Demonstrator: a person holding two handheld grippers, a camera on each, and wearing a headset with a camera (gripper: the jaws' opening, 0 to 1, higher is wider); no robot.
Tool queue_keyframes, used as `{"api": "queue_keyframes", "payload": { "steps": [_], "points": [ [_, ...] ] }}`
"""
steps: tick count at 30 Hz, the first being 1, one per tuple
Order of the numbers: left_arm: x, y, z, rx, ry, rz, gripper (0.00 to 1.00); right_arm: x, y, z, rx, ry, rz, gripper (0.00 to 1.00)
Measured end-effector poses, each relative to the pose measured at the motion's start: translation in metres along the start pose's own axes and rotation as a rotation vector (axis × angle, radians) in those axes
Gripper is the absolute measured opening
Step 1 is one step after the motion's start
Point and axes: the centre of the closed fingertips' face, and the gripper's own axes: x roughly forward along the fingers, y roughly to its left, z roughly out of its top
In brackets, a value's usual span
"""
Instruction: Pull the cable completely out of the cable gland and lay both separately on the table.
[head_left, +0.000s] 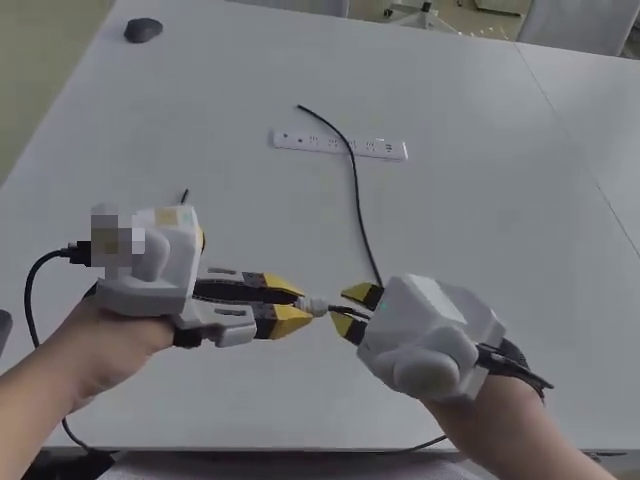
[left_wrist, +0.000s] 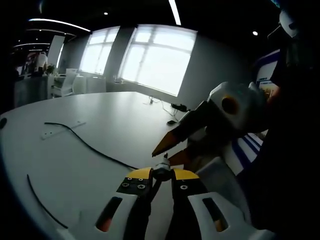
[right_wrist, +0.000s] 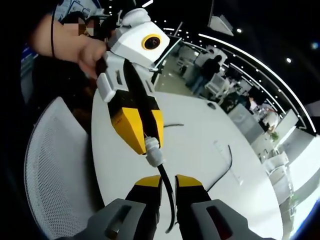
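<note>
A small white cable gland (head_left: 318, 308) hangs just above the white table (head_left: 500, 220), between the two grippers. My left gripper (head_left: 300, 305) comes in from the left with its yellow jaws shut on the gland (left_wrist: 161, 171). My right gripper (head_left: 345, 308) faces it from the right, shut on the black cable (right_wrist: 165, 179) just behind the gland (right_wrist: 152, 150). From there the cable (head_left: 357, 200) trails away across the table, over a power strip. In the left gripper view the right gripper (left_wrist: 172, 142) stands close ahead. In the right gripper view the left gripper (right_wrist: 142, 142) points at me.
A white power strip (head_left: 340, 145) lies mid-table under the cable. A dark rounded object (head_left: 143, 30) sits at the far left corner, and a short black piece (head_left: 184, 196) lies near the left gripper. The table's front edge (head_left: 300, 448) is close below the hands. A white mesh chair (right_wrist: 55, 170) stands beside it.
</note>
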Motion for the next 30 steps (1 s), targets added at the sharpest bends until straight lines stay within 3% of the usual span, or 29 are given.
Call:
{"api": "queue_keyframes", "payload": {
  "steps": [3, 7, 15, 26, 30],
  "points": [
    [0.000, 0.000, -0.002, 0.002, 0.005, 0.004, 0.15, -0.001, 0.003, 0.003, -0.058, 0.006, 0.000, 0.04],
    [0.000, 0.001, -0.004, 0.000, 0.010, 0.010, 0.15, -0.002, 0.008, 0.007, -0.084, -0.004, 0.004, 0.03],
    [0.002, 0.000, -0.006, -0.002, 0.016, 0.011, 0.15, -0.001, 0.009, 0.004, -0.087, 0.008, -0.008, 0.01],
    [0.003, 0.001, -0.005, 0.009, 0.016, 0.016, 0.15, 0.000, 0.004, -0.002, -0.033, 0.013, -0.013, 0.00],
    [0.001, 0.003, -0.004, 0.010, 0.011, 0.020, 0.15, -0.001, -0.003, -0.009, 0.031, 0.020, -0.028, 0.00]
  ]
}}
